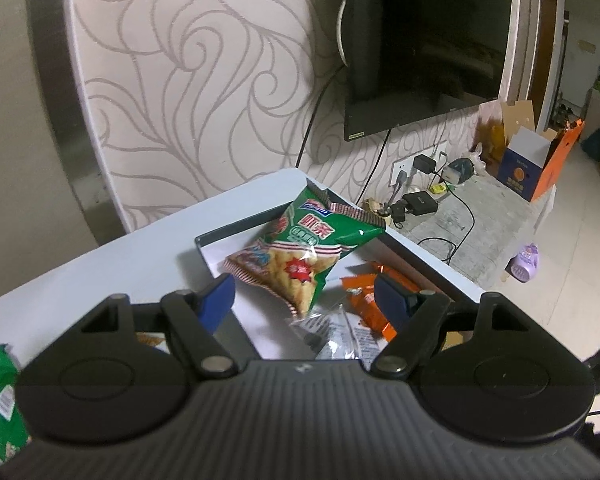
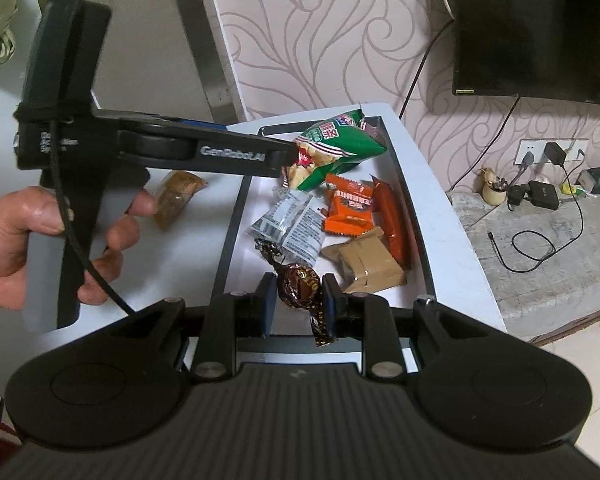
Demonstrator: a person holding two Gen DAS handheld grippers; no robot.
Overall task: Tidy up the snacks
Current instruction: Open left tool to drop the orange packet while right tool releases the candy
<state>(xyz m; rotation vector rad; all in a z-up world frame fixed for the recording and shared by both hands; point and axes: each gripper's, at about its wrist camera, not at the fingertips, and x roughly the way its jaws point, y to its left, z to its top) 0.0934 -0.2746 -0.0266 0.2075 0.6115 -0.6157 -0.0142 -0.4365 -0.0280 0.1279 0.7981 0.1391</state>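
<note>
So the right hand-held gripper (image 2: pixel 299 300) has its blue pads clamped on a dark brown foil-wrapped candy with gold print (image 2: pixel 300 280), held just above the near end of the shallow dark-rimmed tray (image 2: pixel 404 184) on the white worktop (image 2: pixel 180 248). The left hand-held gripper (image 1: pixel 304 304) has its fingers well apart with nothing between them, hovering over the tray. In the right view it reaches in from the side, a bare hand (image 2: pixel 40 240) wrapped round its handle.

Inside the tray: a green puffed snack bag with red-striped edges (image 2: pixel 336 148) at the far end, an orange wrapped bar (image 2: pixel 350 210), a long red-orange sausage-shaped stick (image 2: pixel 392 220) along the right wall, a clear-and-white printed packet (image 2: pixel 290 224) and a tan paper-wrapped block (image 2: pixel 370 262). Outside the tray, on the worktop, lies a brownish snack in clear wrap (image 2: pixel 176 196). Another green-and-white packet (image 1: pixel 0 396) sits at the left edge of the left view, pretty blurry.
</note>
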